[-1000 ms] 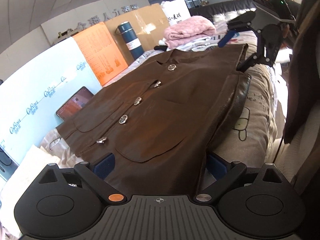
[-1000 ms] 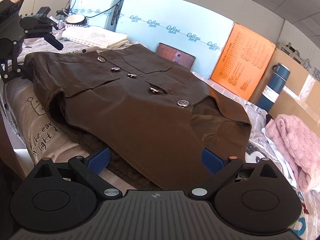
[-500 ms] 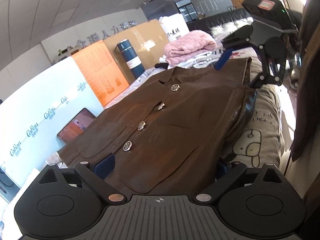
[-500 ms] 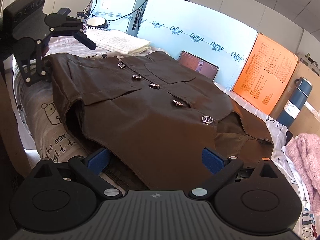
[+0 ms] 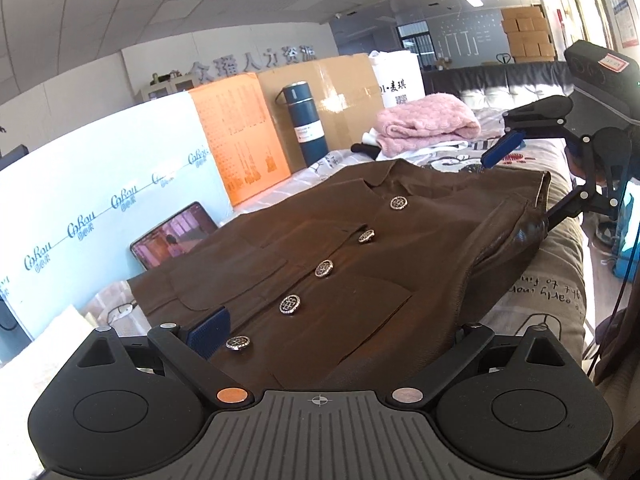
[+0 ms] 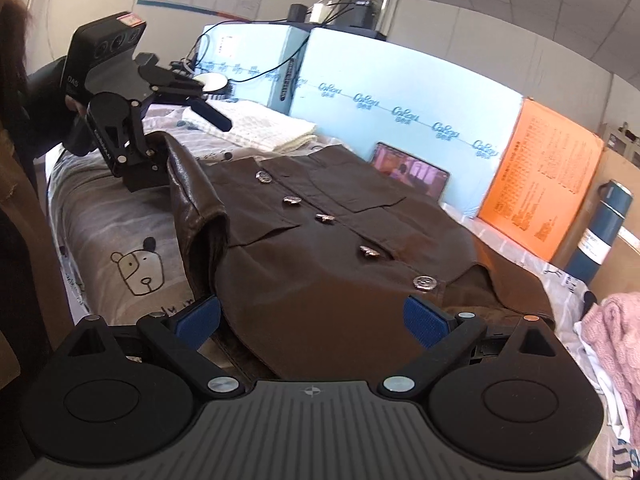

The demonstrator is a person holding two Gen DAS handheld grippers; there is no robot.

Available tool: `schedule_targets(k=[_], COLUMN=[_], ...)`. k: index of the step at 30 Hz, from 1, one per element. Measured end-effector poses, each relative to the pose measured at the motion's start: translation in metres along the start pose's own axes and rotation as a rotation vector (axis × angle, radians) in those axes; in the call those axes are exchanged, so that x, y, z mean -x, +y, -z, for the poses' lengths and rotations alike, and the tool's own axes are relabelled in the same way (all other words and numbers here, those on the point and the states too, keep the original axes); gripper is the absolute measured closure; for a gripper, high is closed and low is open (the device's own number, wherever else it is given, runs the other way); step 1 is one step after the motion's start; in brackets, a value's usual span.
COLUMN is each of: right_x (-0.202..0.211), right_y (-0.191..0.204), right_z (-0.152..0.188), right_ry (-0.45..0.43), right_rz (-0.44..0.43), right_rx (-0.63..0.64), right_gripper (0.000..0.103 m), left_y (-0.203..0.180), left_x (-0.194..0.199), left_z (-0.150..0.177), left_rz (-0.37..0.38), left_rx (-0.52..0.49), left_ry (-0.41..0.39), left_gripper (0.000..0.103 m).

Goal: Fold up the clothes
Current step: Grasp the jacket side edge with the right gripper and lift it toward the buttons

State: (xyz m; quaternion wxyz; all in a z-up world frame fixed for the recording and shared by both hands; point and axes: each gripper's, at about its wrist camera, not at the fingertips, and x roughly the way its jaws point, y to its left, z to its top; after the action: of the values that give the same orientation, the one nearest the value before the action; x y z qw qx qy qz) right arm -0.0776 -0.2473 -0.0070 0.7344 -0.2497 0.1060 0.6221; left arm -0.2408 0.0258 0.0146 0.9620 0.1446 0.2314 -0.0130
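A brown buttoned jacket [image 5: 360, 264] lies face up on the bed, with its near side folded over and lifted. It also shows in the right wrist view [image 6: 320, 248]. My left gripper [image 5: 320, 344] stands wide open around the jacket's hem corner; only its left blue pad [image 5: 208, 332] shows, the right one is hidden by cloth. My right gripper [image 6: 312, 320] stands wide open around the shoulder edge, both blue pads beside the cloth. Each gripper shows in the other's view, the right gripper [image 5: 516, 168] and the left gripper [image 6: 180, 132].
A pink folded sweater [image 5: 428, 120] lies past the collar. A dark blue flask [image 5: 304, 120], an orange board [image 5: 240, 148], a tablet [image 5: 176, 236] and light blue boards [image 6: 400, 100] line the far side. A folded cream towel [image 6: 256, 128] lies by the hem. The bed sheet [image 6: 128, 240] has a bear print.
Both grippers have lifted and swung the jacket's near edge up and inward, so the folded side now stands higher. The jaws stay wide open.
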Motion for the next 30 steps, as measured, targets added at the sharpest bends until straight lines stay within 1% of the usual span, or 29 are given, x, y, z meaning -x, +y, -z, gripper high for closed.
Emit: schedule_targets(k=[3,6,8,11,14,18,20,21,24,26,28,30], right_x=[0.016,0.029,0.026,0.004,-0.032,-0.077,-0.087,-0.090,-0.095,-0.095,-0.094,-0.092], right_y=[-0.008,-0.007,-0.005,0.003,0.017,0.034,0.035,0.033,0.026,0.023,0.019,0.017], right_z=[0.002,0.000,-0.002,-0.010,-0.026,-0.042,-0.048,-0.051,-0.059,-0.060,-0.062,-0.061], right_ry=[-0.023,-0.070,-0.085,-0.080,-0.058,0.006,0.008,-0.003,-0.010,-0.004,0.001,0.003], right_rz=[0.045,0.027,-0.013,-0.075,-0.118,-0.125,-0.114,-0.104,-0.078,-0.049,-0.034,-0.034], right_rx=[-0.045,-0.066,-0.074,-0.058,-0.011,0.075,0.069,0.045,-0.037,-0.060,-0.091,-0.094], right_gripper=[0.004,0.004,0.004,0.004,0.004,0.005,0.006,0.006,0.005,0.005,0.005,0.005], left_y=[0.010,0.015,0.016,0.015,0.012,0.008,0.004,0.001,-0.010,-0.018,-0.024,-0.022], left_x=[-0.003,-0.006,-0.006,-0.005,-0.002,0.004,0.008,0.010,0.017,0.022,0.023,0.021], left_z=[0.001,0.003,0.004,0.004,0.005,0.007,0.011,0.012,0.016,0.019,0.024,0.029], left_rz=[0.039,0.047,0.051,0.051,0.054,0.059,0.066,0.074,0.099,0.115,0.070,0.002], left_rx=[0.054,0.079,0.087,0.083,0.070,0.052,0.031,0.015,-0.062,-0.114,-0.174,-0.201], left_ry=[-0.005,0.000,-0.002,-0.004,-0.004,0.000,-0.003,-0.007,-0.009,-0.010,0.022,0.047], left_gripper=[0.004,0.004,0.004,0.004,0.004,0.004,0.004,0.004,0.004,0.004,0.004,0.004])
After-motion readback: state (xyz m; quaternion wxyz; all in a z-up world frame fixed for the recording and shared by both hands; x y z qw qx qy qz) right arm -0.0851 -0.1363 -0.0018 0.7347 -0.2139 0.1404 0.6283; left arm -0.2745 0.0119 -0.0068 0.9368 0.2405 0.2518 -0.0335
